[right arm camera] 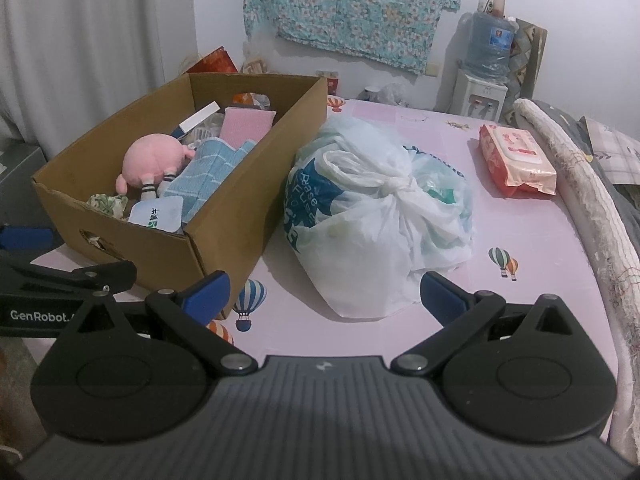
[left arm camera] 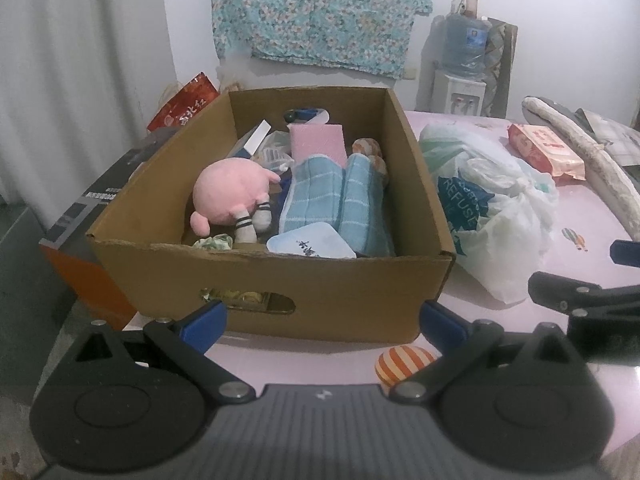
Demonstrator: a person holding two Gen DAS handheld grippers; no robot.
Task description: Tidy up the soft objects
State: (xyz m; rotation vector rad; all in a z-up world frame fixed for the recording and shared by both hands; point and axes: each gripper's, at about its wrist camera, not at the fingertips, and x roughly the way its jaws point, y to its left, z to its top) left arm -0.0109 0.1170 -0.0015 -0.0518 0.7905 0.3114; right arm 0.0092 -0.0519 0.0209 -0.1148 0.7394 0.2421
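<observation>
Both tools are spread apart and empty. The left tool (left arm camera: pixel 322 322) faces the cardboard box (left arm camera: pixel 280 284) head-on. The tied plastic bag (right arm camera: pixel 380 216) lies just ahead of the right tool (right arm camera: pixel 324 294).

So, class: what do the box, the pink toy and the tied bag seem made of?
Box: brown corrugated cardboard, matte, with a torn front edge.
Pink toy: plush fabric, fuzzy and rounded, probably stuffed.
Bag: thin plastic film, translucent white, crinkled and knotted.
</observation>
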